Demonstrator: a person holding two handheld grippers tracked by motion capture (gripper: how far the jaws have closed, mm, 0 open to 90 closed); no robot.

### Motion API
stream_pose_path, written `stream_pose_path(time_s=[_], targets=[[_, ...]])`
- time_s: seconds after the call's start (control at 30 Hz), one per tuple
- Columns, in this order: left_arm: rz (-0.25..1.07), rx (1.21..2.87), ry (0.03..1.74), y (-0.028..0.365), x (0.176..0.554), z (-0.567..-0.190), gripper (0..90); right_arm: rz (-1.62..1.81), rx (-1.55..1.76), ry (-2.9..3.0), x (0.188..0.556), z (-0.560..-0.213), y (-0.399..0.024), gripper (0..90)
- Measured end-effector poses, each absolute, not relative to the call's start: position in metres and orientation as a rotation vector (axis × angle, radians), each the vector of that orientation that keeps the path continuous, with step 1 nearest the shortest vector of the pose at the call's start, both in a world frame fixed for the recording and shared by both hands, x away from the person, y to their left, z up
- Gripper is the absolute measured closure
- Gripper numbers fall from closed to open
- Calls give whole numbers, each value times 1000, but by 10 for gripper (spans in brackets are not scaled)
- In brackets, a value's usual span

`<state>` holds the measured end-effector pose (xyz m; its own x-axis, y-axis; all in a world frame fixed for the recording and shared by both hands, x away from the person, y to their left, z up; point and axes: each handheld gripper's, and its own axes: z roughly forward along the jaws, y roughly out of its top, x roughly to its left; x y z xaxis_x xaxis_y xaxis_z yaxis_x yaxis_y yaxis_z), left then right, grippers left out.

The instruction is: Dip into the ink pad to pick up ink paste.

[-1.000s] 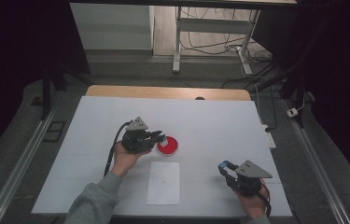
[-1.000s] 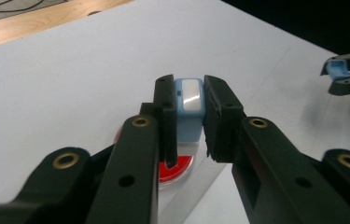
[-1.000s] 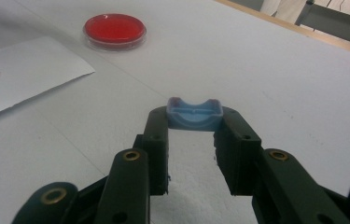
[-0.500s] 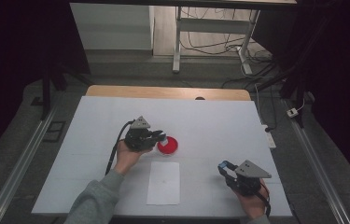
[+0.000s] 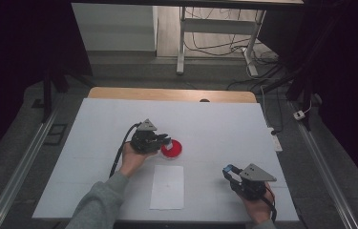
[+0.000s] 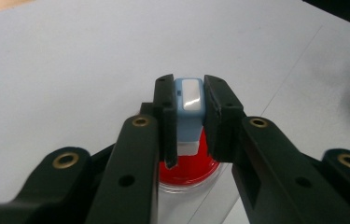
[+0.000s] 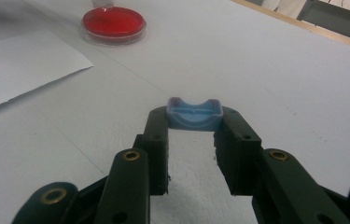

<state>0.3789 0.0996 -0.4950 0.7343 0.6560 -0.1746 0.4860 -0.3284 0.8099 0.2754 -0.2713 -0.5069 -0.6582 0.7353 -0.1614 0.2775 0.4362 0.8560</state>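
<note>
We see a small light-blue and white block (image 6: 189,109) clamped between the jaws of the left hand-held gripper (image 5: 163,140), held just above the red dish (image 5: 172,149), which sits near the middle of the table (image 5: 224,119). In the left gripper view the block stands upright between the two black jaws, its glossy white top toward us, and the dish (image 6: 189,170) lies right under it at 6 o'clock of the block. In the high view the left hand-held gripper lies at about 9 o'clock of the dish, its tips reaching over the dish's rim. A white sheet of paper (image 5: 167,186) lies flat on the table at 6 o'clock of the dish, near it but apart. The right hand-held gripper (image 5: 227,171) sits at about 4 o'clock of the dish, well apart from it, close to the table's near edge. Its jaws are clenched on a light-blue curved piece (image 7: 194,114), pinched by its two ends with the hollow side up. In the right gripper view the dish (image 7: 113,22) shows at 11 o'clock of that piece, and the paper (image 7: 21,65) at 10 o'clock.
</note>
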Motion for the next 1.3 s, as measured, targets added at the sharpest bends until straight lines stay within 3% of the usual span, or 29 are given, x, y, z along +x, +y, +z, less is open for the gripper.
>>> stream_pose_path(time_s=[1.3], targets=[[251,2037,861,95,377,-506,760,1162,848,2169,275,-507,-272,658]])
